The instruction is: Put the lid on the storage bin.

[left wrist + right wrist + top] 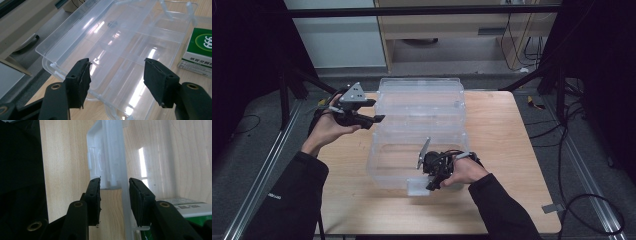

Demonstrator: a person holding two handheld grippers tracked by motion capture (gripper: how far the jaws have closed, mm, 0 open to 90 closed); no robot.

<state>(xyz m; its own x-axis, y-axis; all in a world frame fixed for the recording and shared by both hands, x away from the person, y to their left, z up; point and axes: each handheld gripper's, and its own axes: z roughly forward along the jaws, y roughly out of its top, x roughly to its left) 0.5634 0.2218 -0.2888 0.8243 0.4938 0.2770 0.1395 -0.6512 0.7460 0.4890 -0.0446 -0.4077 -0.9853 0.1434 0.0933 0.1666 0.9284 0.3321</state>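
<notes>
A clear plastic storage box (422, 150) stands on the wooden table (512, 150), nearer its left edge than its right and reaching from the far edge toward the middle, with its clear lid (421, 95) swung open and lying back over the far edge. In the left gripper view the lid (100, 32) shows moulded ribs across its inner face, and a green and white carton (198, 50) stands behind it at the right of that view. The left gripper (374, 111) is held in the person's left hand (329, 127) off the box's far left corner, above the table's left edge, its jaws pointing toward the lid; in its own view the left gripper (116, 81) has its two black pads (82, 77) spread wide with nothing between them. The right gripper (431, 186) is held in the right hand (464, 172) at the box's near wall, pointing down at the white latch (418, 187) on that wall. In the right gripper view the right gripper (114, 201) has its pads (138, 200) set narrowly on either side of the box's thin near wall (123, 177), with the latch (100, 155) just beyond the tips; a gap remains on each side, so the wall is straddled but not pinched. The green carton's (190, 207) edge shows at the lower right of that view.
</notes>
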